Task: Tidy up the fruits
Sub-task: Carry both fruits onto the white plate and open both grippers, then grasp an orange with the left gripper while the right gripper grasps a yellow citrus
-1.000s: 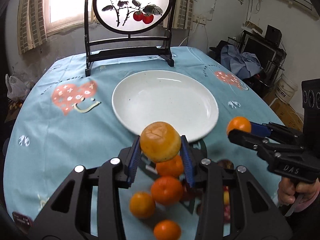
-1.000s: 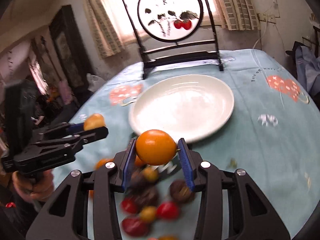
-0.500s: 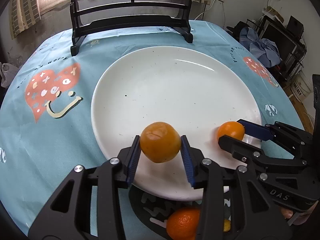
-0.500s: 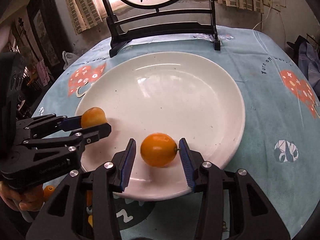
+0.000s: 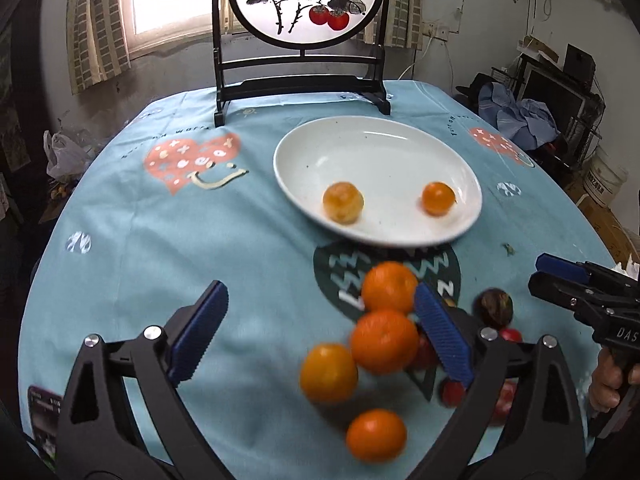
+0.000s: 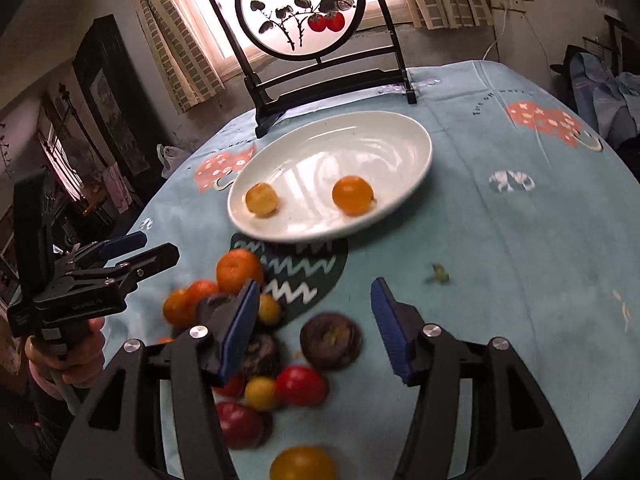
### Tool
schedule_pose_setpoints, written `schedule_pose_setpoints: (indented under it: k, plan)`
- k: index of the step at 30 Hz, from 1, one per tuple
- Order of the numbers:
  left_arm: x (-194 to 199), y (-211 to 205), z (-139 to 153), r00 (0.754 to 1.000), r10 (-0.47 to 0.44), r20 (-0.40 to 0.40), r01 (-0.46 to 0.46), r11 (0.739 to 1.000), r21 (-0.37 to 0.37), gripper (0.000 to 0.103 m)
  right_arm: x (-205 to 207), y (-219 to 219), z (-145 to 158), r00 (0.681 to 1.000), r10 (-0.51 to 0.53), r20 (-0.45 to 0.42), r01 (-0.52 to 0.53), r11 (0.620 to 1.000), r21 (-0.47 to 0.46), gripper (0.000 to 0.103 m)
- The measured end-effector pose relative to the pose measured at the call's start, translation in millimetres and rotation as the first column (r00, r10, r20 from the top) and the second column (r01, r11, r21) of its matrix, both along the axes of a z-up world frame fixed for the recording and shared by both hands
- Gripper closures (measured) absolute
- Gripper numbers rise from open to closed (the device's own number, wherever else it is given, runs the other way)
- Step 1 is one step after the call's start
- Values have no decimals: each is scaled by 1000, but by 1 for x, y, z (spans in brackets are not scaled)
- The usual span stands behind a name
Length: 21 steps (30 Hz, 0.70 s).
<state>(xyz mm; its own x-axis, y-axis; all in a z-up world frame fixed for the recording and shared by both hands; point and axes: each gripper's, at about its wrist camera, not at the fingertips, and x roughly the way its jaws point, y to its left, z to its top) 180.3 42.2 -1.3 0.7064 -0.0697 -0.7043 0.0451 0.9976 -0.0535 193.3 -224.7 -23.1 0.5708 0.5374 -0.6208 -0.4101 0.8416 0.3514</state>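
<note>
Two hand-held grippers hover over the fruit pile, both spread wide and empty: the left gripper (image 5: pixel 320 332) above four oranges (image 5: pixel 384 340), the right gripper (image 6: pixel 314 330) above a dark brown fruit (image 6: pixel 331 340), red tomatoes (image 6: pixel 300 386) and small yellow ones (image 6: pixel 261 393). For a clean pick, each should probably straddle a single fruit at its widest part and close gently — neighbours touch and may roll. Beyond the pile, the white plate (image 5: pixel 304 152) on the blue tablecloth (image 5: pixel 140 240) holds two fruits, well apart — a pale mottled orange (image 5: pixel 343 202) and a smoother, deeper-coloured one (image 5: pixel 439 199).
</note>
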Motion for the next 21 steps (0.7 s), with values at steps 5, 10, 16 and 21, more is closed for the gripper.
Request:
schedule_pose_setpoints:
  k: [5, 10, 16, 21]
  plan:
    - [-63, -1, -15, 999, -39, 4, 39, 999, -32, 5, -48, 1, -6, 999, 24, 31, -21, 995, -94, 40]
    - [-86, -9, -37, 998, -61, -32, 61, 998, 1, 5, -66, 13, -21, 997, 42, 57, -29, 977, -212, 40]
    - [-92, -9, -44, 999, -49, -19, 49, 999, 13, 5, -65, 21, -30, 998, 60, 36, -49, 965, -257, 40]
    - [-93, -15, -42, 997, -74, -6, 74, 997, 35, 4, -65, 22, -32, 998, 59, 29, -49, 965, -259, 40]
